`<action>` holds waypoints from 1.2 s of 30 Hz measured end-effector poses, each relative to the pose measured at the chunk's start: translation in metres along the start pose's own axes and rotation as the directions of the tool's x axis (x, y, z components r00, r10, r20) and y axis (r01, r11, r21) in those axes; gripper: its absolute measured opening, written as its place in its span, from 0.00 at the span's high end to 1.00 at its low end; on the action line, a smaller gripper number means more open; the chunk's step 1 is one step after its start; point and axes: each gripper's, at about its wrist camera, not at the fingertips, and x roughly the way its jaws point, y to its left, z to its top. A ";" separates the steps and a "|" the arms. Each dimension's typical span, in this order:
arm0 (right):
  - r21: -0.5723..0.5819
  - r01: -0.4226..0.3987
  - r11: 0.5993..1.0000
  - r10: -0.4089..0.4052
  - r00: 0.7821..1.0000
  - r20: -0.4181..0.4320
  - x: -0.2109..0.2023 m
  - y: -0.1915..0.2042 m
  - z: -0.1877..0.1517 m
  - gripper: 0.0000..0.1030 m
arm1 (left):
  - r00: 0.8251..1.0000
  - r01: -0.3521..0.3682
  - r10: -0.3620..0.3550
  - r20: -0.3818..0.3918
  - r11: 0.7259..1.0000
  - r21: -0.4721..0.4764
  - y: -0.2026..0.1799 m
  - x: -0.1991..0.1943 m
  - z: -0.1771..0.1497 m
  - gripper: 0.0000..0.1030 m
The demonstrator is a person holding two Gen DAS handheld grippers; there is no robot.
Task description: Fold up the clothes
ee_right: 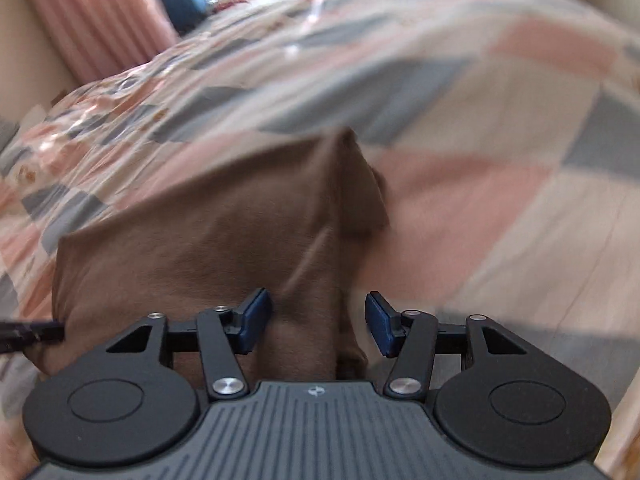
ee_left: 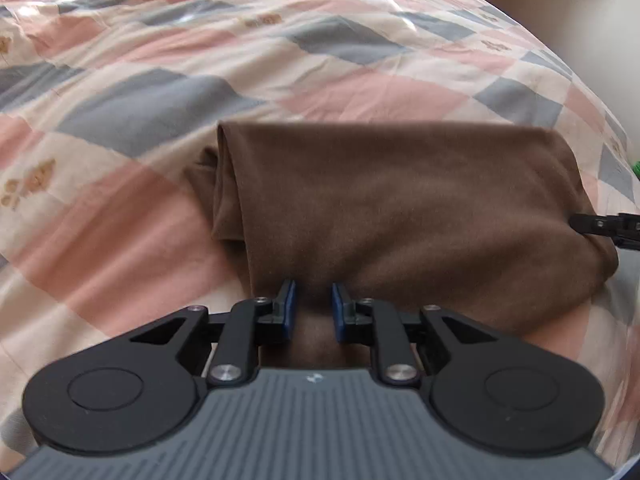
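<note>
A brown garment point(ee_left: 400, 200) lies folded into a thick oblong on the checked quilt point(ee_left: 200, 60). Its folded end is on the left and its near edge runs under my left gripper point(ee_left: 314, 308). That gripper's blue pads stand close together with a bunch of the brown cloth filling the gap and creasing there. In the blurred right wrist view the garment point(ee_right: 200, 248) rises in a ridge between the pads of my right gripper point(ee_right: 318, 320), which stand wide apart over the garment's right end without pinching it. The tip of one of the right gripper's fingers point(ee_left: 600, 226) shows at the garment's right end.
The pink, grey and cream quilt point(ee_right: 480, 200) spreads far beyond the garment on all sides. A pink curtain point(ee_right: 100, 20) and a window lie past the bed. A cream wall point(ee_left: 580, 8) stands at the right, and something green point(ee_left: 636, 168) shows at the bed's right edge.
</note>
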 end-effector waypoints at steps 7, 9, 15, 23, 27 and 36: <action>0.145 -0.170 0.975 0.175 0.984 -0.019 -0.006 -0.038 0.017 0.40 | 0.997 -0.069 0.067 0.034 0.997 0.037 -0.034 -0.016 0.014 0.84; 0.256 -0.242 0.936 0.261 0.964 -0.043 0.009 -0.055 0.017 0.30 | 0.996 -0.079 0.077 0.041 0.996 0.035 -0.045 -0.015 0.014 0.84; 0.446 -0.385 0.808 0.445 0.895 -0.033 0.037 -0.079 0.016 0.32 | 0.994 -0.011 0.011 0.106 1.000 -0.002 -0.063 -0.012 0.031 0.84; 0.518 -0.368 0.772 0.432 0.902 -0.004 0.046 -0.080 0.013 0.51 | 0.996 0.033 -0.052 0.076 0.970 0.240 -0.108 0.040 0.021 0.84; 0.443 -0.292 0.847 0.346 0.937 -0.043 0.040 -0.062 0.020 0.75 | 0.995 0.048 -0.069 0.078 0.968 0.248 -0.106 0.042 0.016 0.84; 0.142 0.038 0.989 -0.029 0.998 -0.064 0.000 0.064 0.066 0.82 | 0.984 0.094 -0.109 0.138 0.990 0.107 -0.032 -0.013 0.047 0.83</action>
